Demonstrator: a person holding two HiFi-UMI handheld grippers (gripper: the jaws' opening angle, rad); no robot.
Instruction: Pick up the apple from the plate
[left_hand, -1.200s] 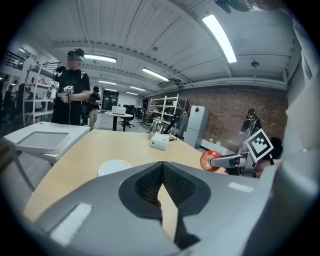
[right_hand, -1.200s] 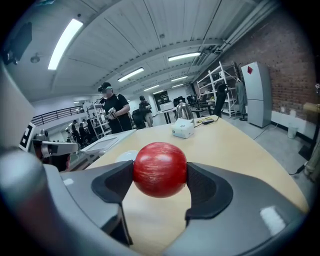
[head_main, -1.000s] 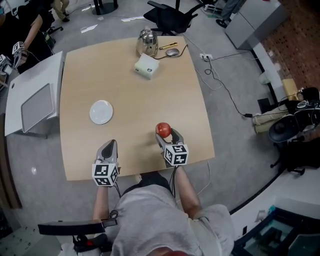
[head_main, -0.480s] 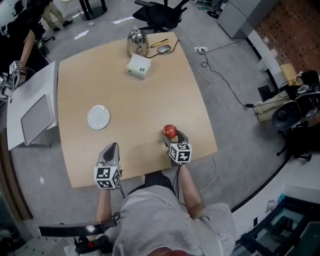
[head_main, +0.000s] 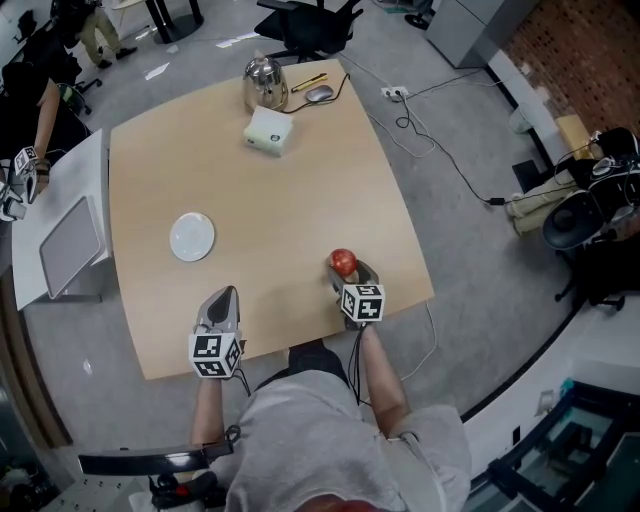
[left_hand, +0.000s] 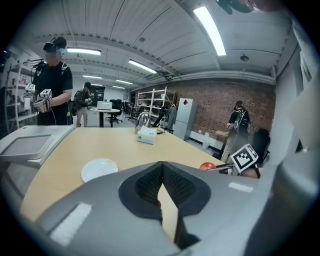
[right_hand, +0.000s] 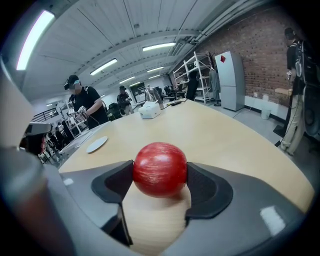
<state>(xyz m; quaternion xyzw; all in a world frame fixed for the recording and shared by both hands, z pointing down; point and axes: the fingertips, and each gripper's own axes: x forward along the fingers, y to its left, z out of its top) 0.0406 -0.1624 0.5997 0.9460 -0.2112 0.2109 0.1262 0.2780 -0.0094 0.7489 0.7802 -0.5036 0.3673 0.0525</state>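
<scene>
Though off plate (head_main: 191, 237), apple (head_main: 343, 262) in tool (right_hand: 160, 173)

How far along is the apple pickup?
Done: the plate is bare, with the apple well away from it. In hand: the right gripper clamps the apple by the table edge; the left gripper is shut, empty. Left: seemingly nothing, maybe a clearer lift.

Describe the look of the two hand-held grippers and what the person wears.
Both the left hand-held gripper and the right hand-held gripper have grey bodies with dark ribbed pads. Each carries a white cube with black square markers and trails a thin black cable. The person wears a grey short-sleeved shirt.
</scene>
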